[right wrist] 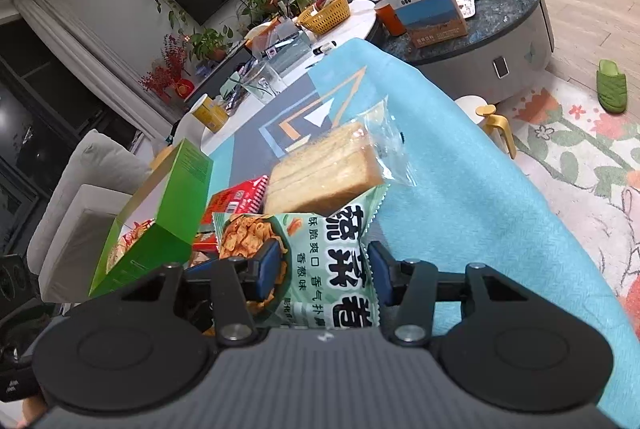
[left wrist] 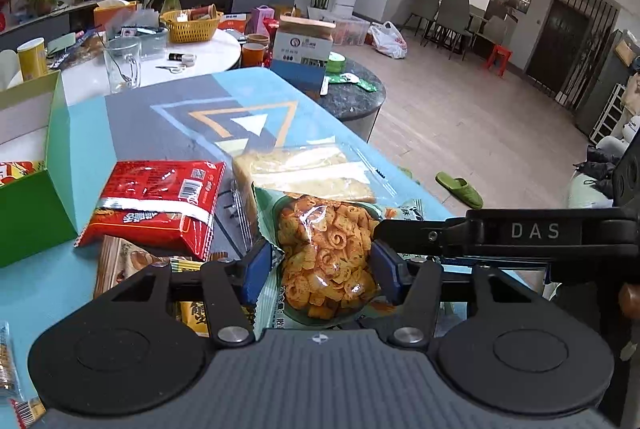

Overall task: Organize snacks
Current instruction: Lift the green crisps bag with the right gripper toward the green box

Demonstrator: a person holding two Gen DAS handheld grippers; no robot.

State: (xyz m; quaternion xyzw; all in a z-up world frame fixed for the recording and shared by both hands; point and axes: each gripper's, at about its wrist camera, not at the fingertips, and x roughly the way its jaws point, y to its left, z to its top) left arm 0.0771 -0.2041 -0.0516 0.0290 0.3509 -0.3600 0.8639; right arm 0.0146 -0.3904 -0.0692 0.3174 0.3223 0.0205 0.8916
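Observation:
A light green bag of orange ring crisps (left wrist: 326,261) sits between the blue pads of my left gripper (left wrist: 320,269), which is shut on it. The same bag (right wrist: 316,265) also sits between the pads of my right gripper (right wrist: 320,273), shut on its other end. Behind the bag lies wrapped sliced bread (left wrist: 304,173), also in the right wrist view (right wrist: 324,173). A red snack packet (left wrist: 160,205) lies to its left (right wrist: 236,199). An open green box (left wrist: 44,189) with snacks inside stands at the left (right wrist: 160,225).
The snacks lie on a blue patterned cloth (left wrist: 168,125). More packets lie under the left gripper (left wrist: 120,261). A glass mug (left wrist: 122,63), yellow basket (left wrist: 192,25) and cardboard box (left wrist: 304,45) stand on round tables behind. A green slipper (left wrist: 460,189) lies on the floor.

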